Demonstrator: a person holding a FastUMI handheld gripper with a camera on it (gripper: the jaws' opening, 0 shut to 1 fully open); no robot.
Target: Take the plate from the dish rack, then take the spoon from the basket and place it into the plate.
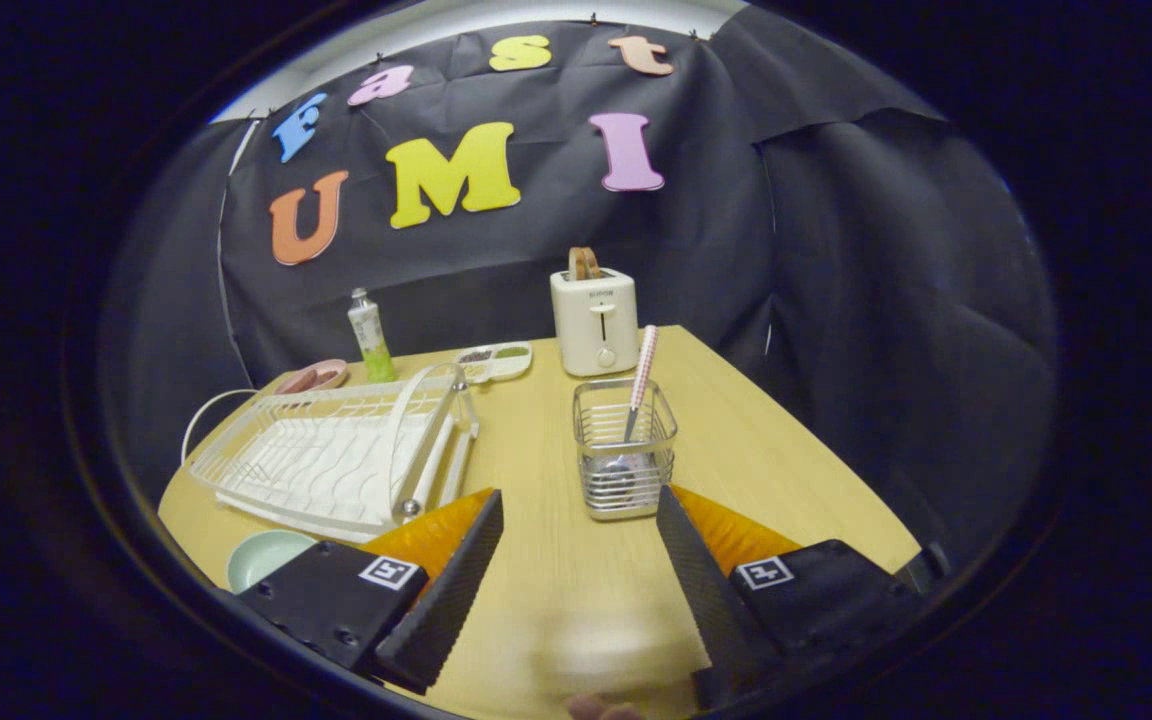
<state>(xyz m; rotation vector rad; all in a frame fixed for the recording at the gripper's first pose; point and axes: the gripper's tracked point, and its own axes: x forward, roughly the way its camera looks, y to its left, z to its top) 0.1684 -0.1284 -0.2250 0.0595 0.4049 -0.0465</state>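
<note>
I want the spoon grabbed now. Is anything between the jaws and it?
No. The gripper is open; bare table leads to the basket just ahead, where the spoon stands upright.

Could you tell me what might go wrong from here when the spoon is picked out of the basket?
The hand-held gripper is open, just short of the wire basket.
1. The spoon leans with a thin handle, so it could slip from the fingers.
2. The basket looks light and could tip or drag.
3. The plate sits off to the side, partly hidden behind one finger, making placement awkward.
</note>
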